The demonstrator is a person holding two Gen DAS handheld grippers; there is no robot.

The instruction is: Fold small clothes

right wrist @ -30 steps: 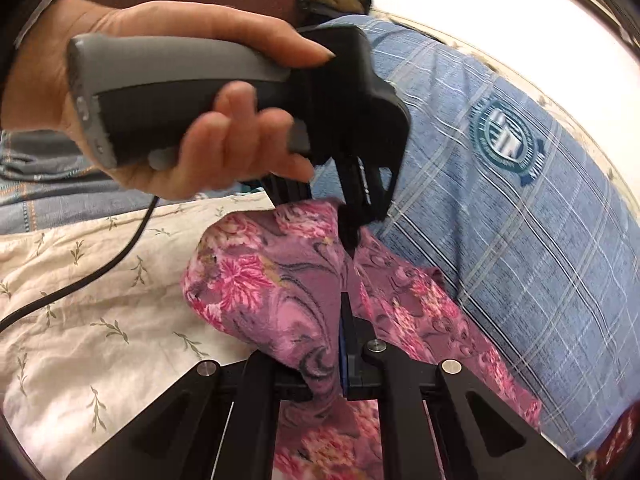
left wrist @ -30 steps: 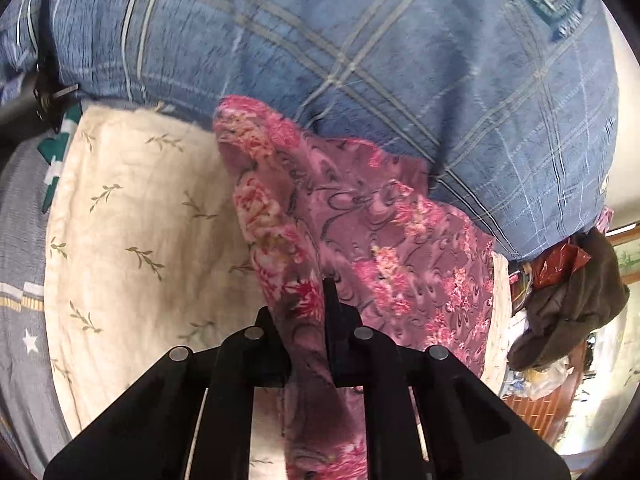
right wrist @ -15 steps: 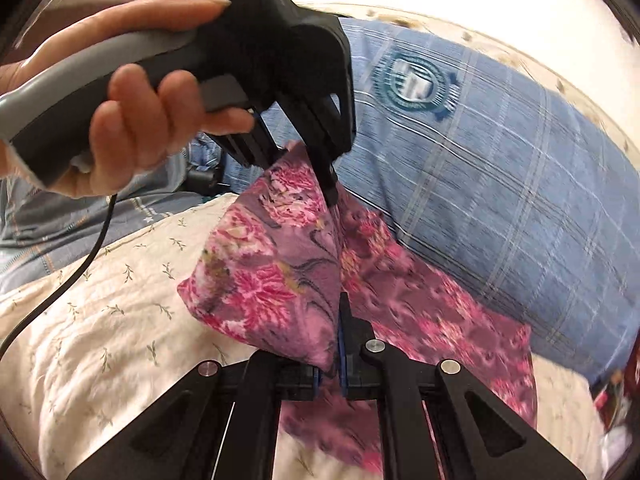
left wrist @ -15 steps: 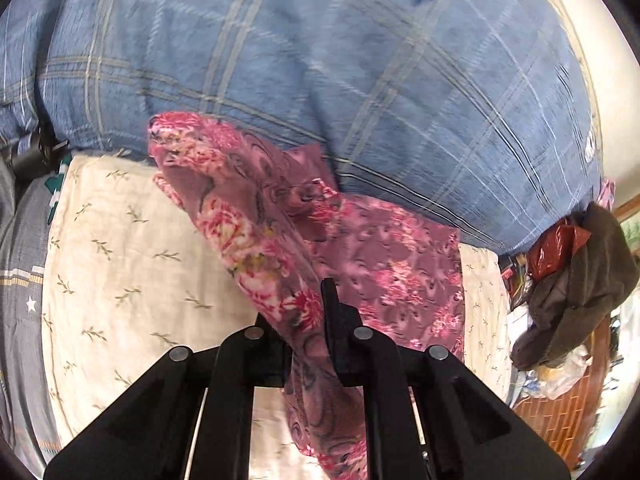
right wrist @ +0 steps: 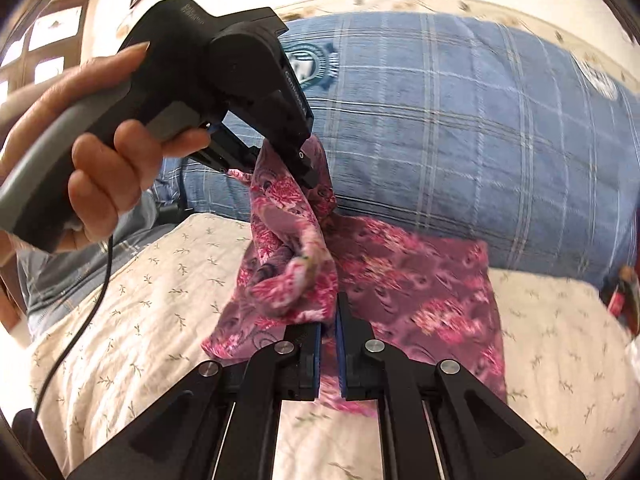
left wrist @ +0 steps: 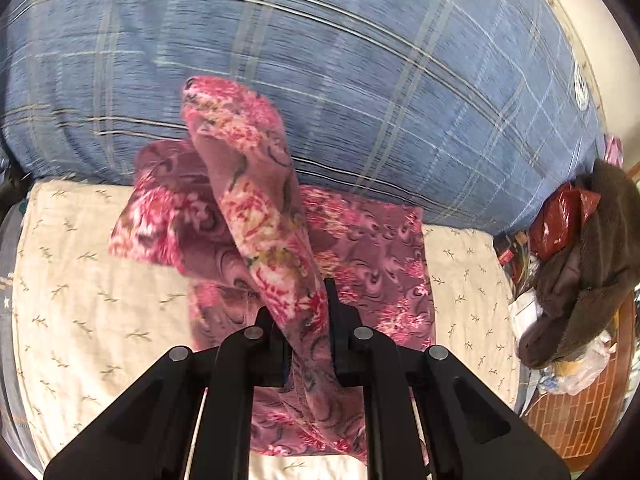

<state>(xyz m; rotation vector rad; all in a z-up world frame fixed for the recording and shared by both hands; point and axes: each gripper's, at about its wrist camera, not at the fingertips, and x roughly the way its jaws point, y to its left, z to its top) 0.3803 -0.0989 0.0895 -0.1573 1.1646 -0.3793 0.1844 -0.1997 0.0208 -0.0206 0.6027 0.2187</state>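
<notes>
Both my tongs, left and right, pinch the floral cloth, its far half resting on the bed toward twelve o'clock. Uneven pulling could bunch the fold.

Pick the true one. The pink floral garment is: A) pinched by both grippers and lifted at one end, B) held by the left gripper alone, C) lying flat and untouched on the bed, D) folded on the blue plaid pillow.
A: the left gripper and the right gripper each clamp the pink floral garment, one end raised off the cream sheet.
</notes>
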